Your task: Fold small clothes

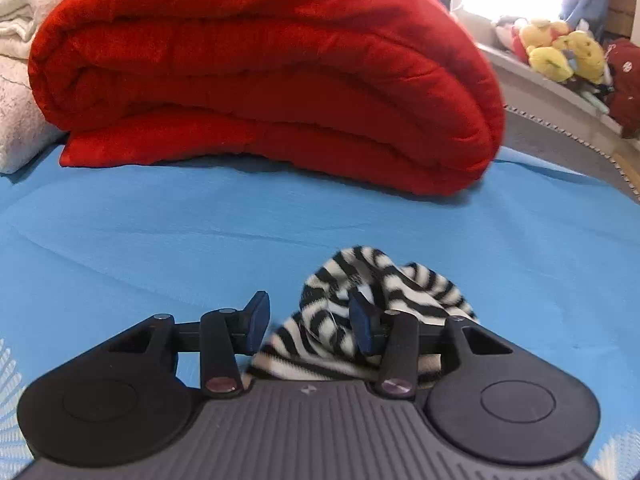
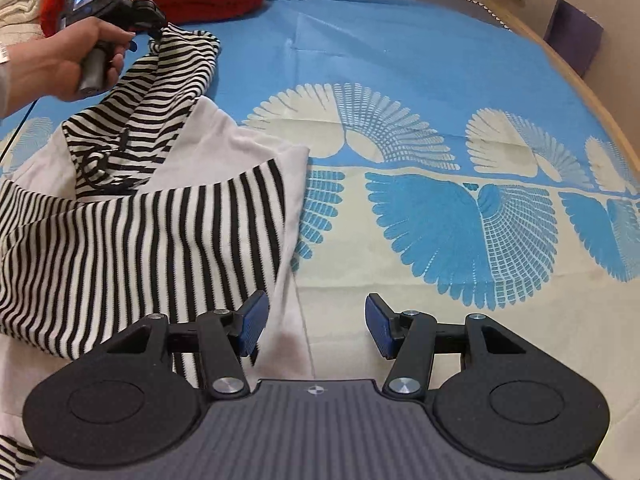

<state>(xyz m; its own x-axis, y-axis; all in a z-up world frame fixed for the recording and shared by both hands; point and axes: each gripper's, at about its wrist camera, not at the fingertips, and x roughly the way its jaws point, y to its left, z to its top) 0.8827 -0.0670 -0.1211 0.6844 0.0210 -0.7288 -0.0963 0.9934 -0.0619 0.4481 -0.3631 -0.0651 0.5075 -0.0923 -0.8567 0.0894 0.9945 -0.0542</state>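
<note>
The striped garment [image 2: 132,184], black and white with plain white parts, lies on the blue bed sheet [image 2: 400,60] at the left side of the bed, seen from the right wrist camera. One striped sleeve [image 2: 176,76] goes up from the pile toward the left gripper [image 1: 308,320], which a hand [image 2: 68,68] holds near the far left corner of the bed. In the left wrist view the fingers [image 1: 256,320] are spread a little, and a bunch of the striped cloth [image 1: 360,304] sits between them and over the right finger; I cannot tell if the pads press it. The right gripper [image 2: 316,328] hovers over the near edge of the garment with fingers spread wide, holding nothing. A folded red blanket [image 1: 260,80] lies at the far side of the bed, beside a white blanket [image 1: 20,40].
</note>
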